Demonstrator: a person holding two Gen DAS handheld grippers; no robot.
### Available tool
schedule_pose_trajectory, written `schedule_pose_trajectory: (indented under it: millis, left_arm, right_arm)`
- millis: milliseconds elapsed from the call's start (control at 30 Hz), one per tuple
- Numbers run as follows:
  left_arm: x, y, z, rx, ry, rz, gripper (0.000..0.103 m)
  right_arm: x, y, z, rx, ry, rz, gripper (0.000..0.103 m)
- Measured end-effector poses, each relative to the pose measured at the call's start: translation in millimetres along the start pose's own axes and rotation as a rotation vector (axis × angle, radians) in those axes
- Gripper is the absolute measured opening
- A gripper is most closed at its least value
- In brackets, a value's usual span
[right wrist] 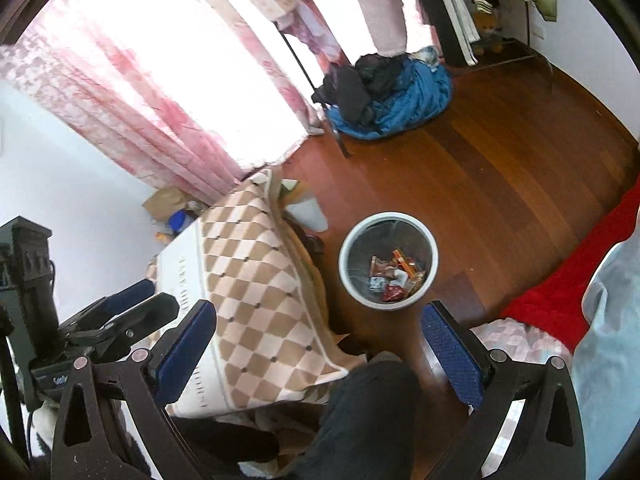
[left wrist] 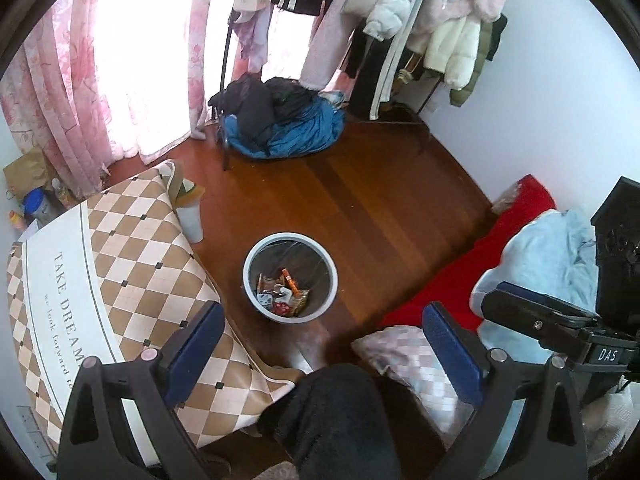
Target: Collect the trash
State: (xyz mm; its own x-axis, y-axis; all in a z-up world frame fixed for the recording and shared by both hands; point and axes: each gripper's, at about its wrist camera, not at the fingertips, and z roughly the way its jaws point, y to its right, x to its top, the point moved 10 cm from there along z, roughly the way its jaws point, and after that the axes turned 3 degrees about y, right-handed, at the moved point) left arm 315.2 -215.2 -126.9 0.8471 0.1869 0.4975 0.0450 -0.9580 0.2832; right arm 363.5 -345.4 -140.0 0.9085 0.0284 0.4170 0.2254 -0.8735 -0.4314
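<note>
A round grey trash bin (left wrist: pixel 248 280) stands on the wooden floor, holding several wrappers (left wrist: pixel 284 294). It also shows in the right wrist view (right wrist: pixel 346 268) with wrappers (right wrist: pixel 394 276) inside. My left gripper (left wrist: pixel 320 344) is open and empty, held high above the floor, near side of the bin. My right gripper (right wrist: pixel 318 344) is open and empty, also above and short of the bin. The right gripper shows at the right edge of the left wrist view (left wrist: pixel 536 312), and the left gripper at the left of the right wrist view (right wrist: pixel 120 312).
A table with a checkered cloth (left wrist: pixel 132 256) stands left of the bin. A bed with a red blanket (left wrist: pixel 480 268) and light blue cloth (left wrist: pixel 548 256) is to the right. A pile of blue and black clothes (left wrist: pixel 284 124) and a clothes rack (left wrist: pixel 400 40) are beyond. A dark-trousered knee (left wrist: pixel 336 416) is below.
</note>
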Motion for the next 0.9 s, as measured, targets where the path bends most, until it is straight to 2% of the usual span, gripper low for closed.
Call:
schedule_pose_trajectory:
  millis: [100, 400, 900]
  left_arm:
    - [0.1, 3.8, -14.7, -0.028, 0.006, -0.009, 0.101]
    - [-2.0, 8.1, -43.9, -0.048, 0.034, -0.010, 0.101]
    - [-8.1, -1.3, -55.2, -0.042, 0.050, -0.028, 0.101]
  right_arm:
    - [-1.7, -12.2, -14.5, 0.026, 0.008, -0.007, 0.103]
    - [-7.6, -28.2, -38.5, 0.060, 0.012, -0.020, 0.103]
    - [-13.8, -32.8, -45.7, 0.063, -0.006, -0.028, 0.103]
